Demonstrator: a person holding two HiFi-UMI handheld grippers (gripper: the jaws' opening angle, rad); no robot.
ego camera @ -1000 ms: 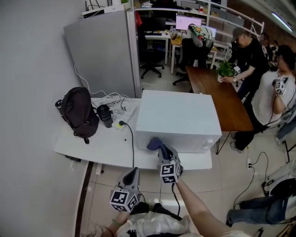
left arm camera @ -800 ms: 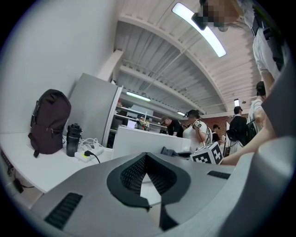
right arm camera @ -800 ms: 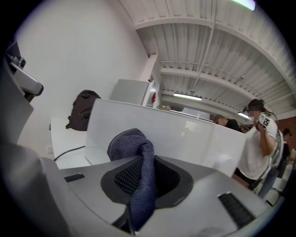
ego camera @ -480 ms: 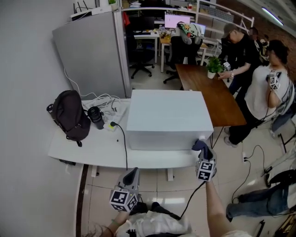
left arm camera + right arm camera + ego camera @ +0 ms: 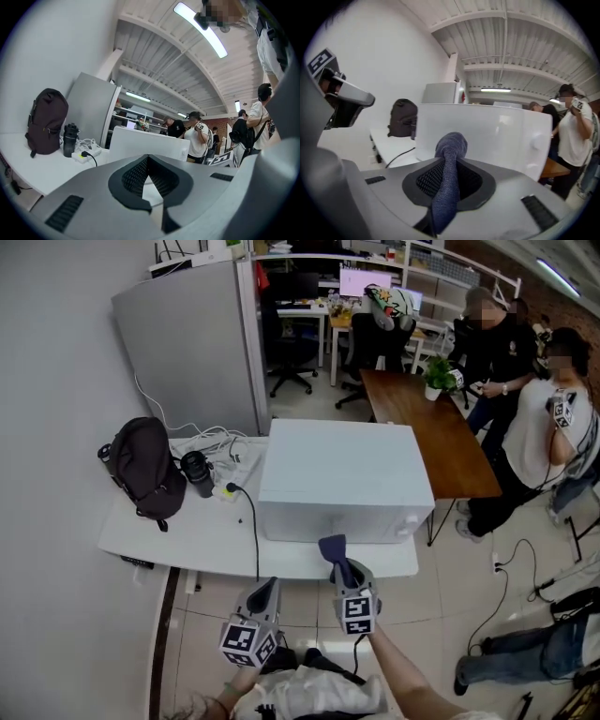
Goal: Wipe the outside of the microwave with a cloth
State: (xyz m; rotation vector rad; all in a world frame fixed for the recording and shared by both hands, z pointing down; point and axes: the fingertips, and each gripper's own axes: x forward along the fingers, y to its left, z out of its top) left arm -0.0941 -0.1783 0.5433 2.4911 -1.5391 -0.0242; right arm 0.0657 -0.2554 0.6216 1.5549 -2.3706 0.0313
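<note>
Though pinched in right tool point(image 5: 449, 182), cloth point(image 5: 451, 145) tail hidden.

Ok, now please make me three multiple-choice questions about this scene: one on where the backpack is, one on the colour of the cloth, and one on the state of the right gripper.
1. Where is the backpack?
A) on the table, at the left of the microwave in the head view
B) on top of the microwave
C) in a gripper

2. What colour is the cloth?
A) white
B) dark blue
C) red

3. The right gripper is:
A) open and empty
B) shut on a sponge
C) shut on the cloth

Answers:
1 A: the backpack sits on the white table, apart from the microwave.
2 B: the cloth shows dark blue against the white microwave.
3 C: the right gripper view shows the jaws pinching the cloth.
</note>
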